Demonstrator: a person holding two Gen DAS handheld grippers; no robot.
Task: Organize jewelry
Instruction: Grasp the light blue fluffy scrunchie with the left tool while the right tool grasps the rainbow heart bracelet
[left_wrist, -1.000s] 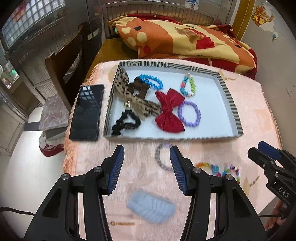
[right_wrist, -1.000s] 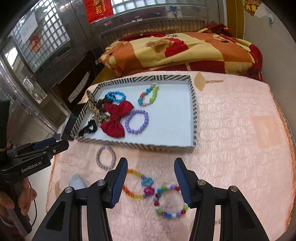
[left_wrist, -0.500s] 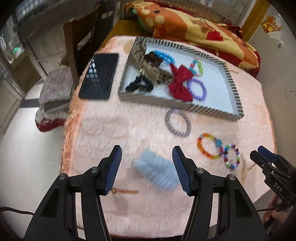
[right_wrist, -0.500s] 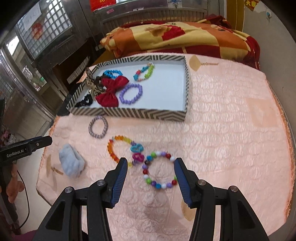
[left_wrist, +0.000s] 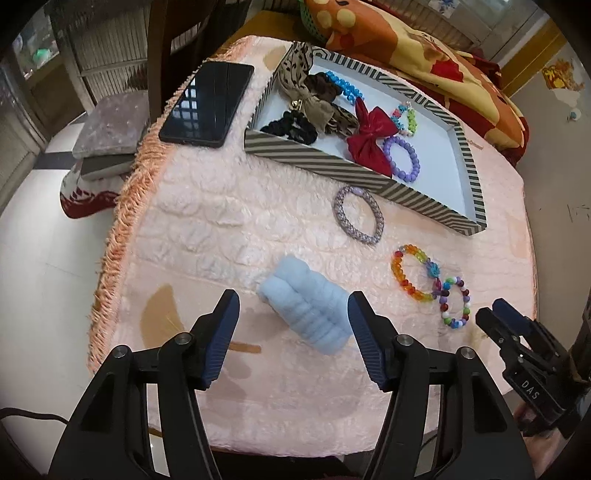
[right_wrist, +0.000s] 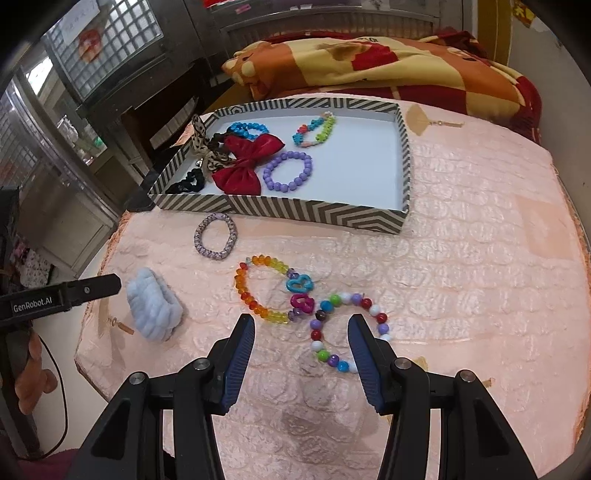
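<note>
Across the upper half of both views sits a shallow rectangular tray with a black-and-white zigzag rim (left_wrist: 373, 176) (right_wrist: 280, 208). It already holds a red fabric bow (right_wrist: 245, 162), a purple bead bracelet (right_wrist: 288, 172) and other hair ties and bracelets, so we judge the sorting about half done.

Below the tray, on the quilted pink table cover (left_wrist: 229, 229), four pieces lie loose. Largest is a fluffy pale-blue scrunchie (left_wrist: 308, 314) (right_wrist: 153, 308), lower centre in the left view. We judge it light, soft and squashy, easy to pinch across its ribbed middle. Next, a woven lilac-and-silver bracelet (left_wrist: 358, 216) (right_wrist: 216, 236) lies just below the tray's near wall. It looks flexible, best taken across one side of the ring. A rainbow crystal bead bracelet (right_wrist: 264, 290) touches a multicoloured round-bead bracelet (right_wrist: 349, 328). Both look hard, slippery and prone to rolling, so we would grip across the bead string and lift them apart.

Our left gripper (left_wrist: 291, 325) is spread wide, its tips on either side of the scrunchie, holding nothing. Our right gripper (right_wrist: 301, 339) is also spread and empty, poised over the round-bead bracelet.
</note>
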